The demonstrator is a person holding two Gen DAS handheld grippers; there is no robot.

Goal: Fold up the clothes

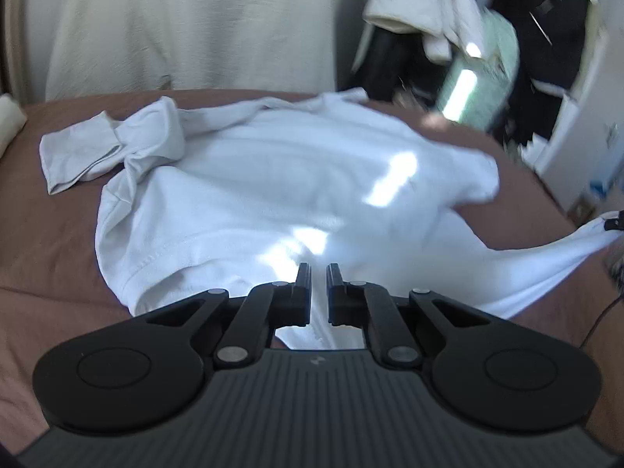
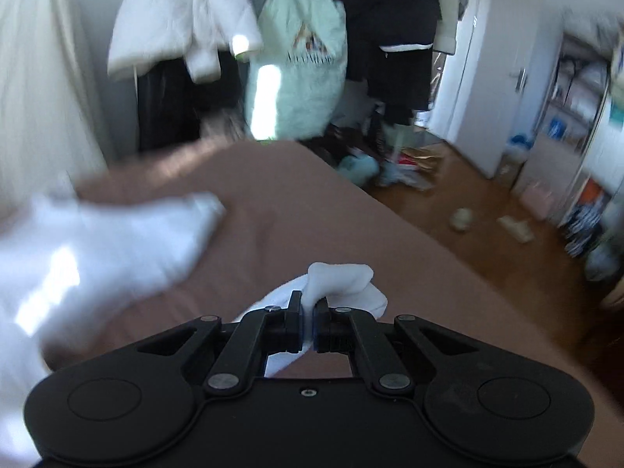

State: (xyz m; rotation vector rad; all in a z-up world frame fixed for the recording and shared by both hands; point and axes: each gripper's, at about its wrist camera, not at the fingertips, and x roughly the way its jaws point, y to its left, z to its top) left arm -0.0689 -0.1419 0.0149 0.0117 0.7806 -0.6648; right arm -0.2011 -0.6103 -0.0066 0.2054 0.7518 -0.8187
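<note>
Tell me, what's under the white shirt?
The white shirt lies on a brown bed cover, which shows all around it. Anything beneath the shirt's middle is covered, so I can't tell.

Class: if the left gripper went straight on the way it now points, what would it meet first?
Most likely the white cotton T-shirt spread on the brown bedcover: its near hem lies just ahead of the left gripper. Depth is hard to judge.

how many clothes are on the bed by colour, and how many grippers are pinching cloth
white garment (t-shirt) spread on the brown bed: 1
light grey garment crumpled on the bed beside the t-shirt: 1
grippers pinching cloth: 1, the right gripper, jaws shut on the t-shirt's edge; the left gripper has a narrow gap with white cloth showing in it, grip unclear
total: 2 garments, 1 sure grip
</note>
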